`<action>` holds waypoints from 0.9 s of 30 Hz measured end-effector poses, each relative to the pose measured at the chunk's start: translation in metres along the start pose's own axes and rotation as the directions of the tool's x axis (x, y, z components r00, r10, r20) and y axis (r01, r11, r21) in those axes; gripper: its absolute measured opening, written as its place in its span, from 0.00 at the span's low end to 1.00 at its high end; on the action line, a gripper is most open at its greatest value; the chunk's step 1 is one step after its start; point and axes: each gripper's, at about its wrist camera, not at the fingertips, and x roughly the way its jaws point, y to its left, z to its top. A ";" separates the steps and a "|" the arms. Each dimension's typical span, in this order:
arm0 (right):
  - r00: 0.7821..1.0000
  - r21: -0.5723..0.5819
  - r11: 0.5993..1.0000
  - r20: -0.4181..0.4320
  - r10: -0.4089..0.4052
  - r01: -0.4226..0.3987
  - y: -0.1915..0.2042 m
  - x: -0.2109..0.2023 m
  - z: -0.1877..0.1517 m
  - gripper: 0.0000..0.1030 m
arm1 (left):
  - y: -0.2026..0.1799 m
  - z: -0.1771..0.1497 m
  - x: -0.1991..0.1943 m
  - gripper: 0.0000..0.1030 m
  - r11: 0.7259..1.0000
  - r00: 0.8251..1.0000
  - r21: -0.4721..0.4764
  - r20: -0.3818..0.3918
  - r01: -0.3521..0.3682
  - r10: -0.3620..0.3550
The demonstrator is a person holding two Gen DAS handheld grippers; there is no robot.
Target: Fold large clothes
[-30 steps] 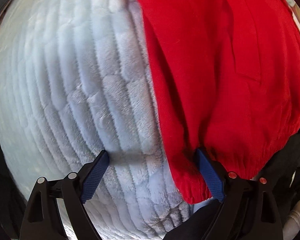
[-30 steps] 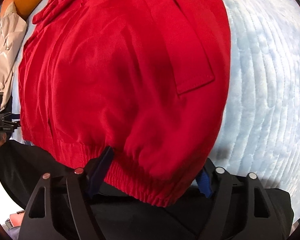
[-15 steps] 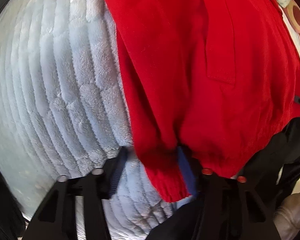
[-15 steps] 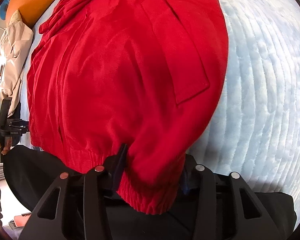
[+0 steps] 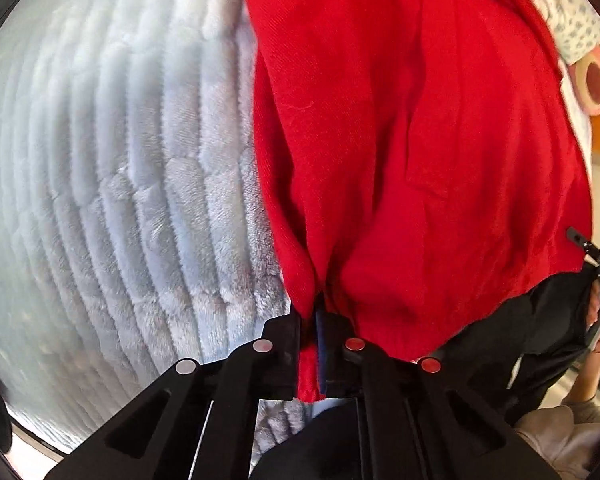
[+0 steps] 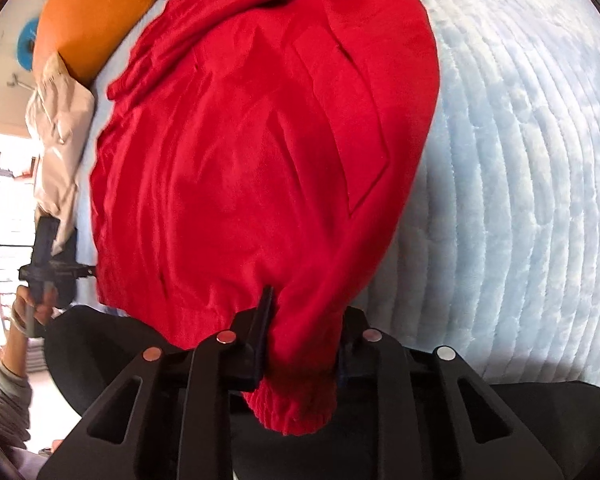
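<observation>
- The red jacket (image 6: 260, 160) is laid lengthwise on the bed (image 6: 520, 160), hem nearest.
- Its hem is pinched by the left gripper (image 5: 314, 332), just closed.
- A thicker bunch is clamped by the right gripper (image 6: 300, 344), just closing.
- No legible labels are seen.

1. The red jacket's (image 5: 420, 140) upper part is cut off by the top edge in both views.
2. The left tongs' (image 5: 314, 320) pads are largely buried in gathered hem.
3. The right tongs' (image 6: 302, 336) right pad is hidden behind the hem.

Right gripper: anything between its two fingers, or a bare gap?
Not bare. In the right wrist view the right gripper, whose jaws have just been closing, pinches the bunched elastic hem of the red jacket, which fills the whole gap.
</observation>
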 end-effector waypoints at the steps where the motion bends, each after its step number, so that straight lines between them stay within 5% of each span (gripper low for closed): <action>1: 1.000 0.002 1.000 0.005 0.009 -0.009 0.000 -0.003 0.001 0.23 | 0.002 -0.001 -0.008 0.10 1.000 1.000 -0.010 0.013 0.012 -0.011; 7: 0.998 -0.070 0.998 0.059 0.008 -0.003 0.020 -0.030 0.016 0.21 | 0.016 -0.005 -0.057 0.09 0.996 0.991 -0.017 0.104 0.082 -0.080; 12: 0.985 -0.120 0.993 0.171 0.030 -0.010 0.044 -0.072 0.045 0.20 | -0.028 -0.004 -0.110 0.09 0.991 0.967 0.015 0.219 0.131 -0.131; 23: 0.952 -0.122 0.992 0.305 0.029 0.009 0.057 -0.119 0.149 0.18 | -0.041 0.074 -0.188 0.09 0.979 0.893 0.025 0.407 0.200 -0.193; 27: 0.931 -0.130 0.986 0.362 -0.049 0.103 0.070 -0.126 0.193 0.17 | -0.042 0.110 -0.205 0.09 0.981 0.879 -0.006 0.445 0.193 -0.170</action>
